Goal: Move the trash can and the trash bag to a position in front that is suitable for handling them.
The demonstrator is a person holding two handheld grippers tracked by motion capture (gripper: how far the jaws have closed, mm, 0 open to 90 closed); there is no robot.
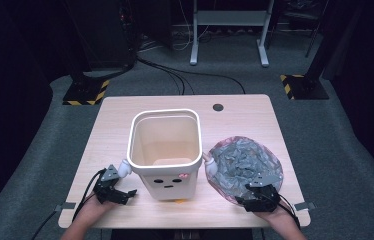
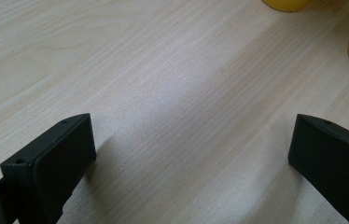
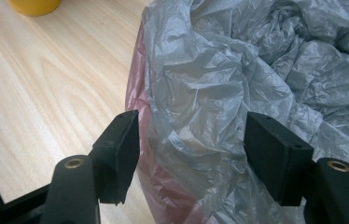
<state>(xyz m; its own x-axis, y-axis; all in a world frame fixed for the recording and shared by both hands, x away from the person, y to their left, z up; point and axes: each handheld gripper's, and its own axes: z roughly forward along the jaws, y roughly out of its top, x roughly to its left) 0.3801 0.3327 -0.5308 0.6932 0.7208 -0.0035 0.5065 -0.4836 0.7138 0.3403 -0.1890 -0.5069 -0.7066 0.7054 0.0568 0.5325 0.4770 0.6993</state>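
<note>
Right gripper [image 3: 191, 135], jaws apart, straddles the crumpled grey bag [image 3: 256, 70] at near right; it should pinch one top layer; left gripper [image 2: 191, 154] rests open

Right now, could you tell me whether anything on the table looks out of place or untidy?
The grey plastic bag lies crumpled in a heap on the table beside the white bin, not lining it. The bin stands upright and empty; nothing looks spilled or damaged.

Bright, evenly lit table [image 1: 125, 120]; dark surroundings; soft, slightly blurred frames.
</note>
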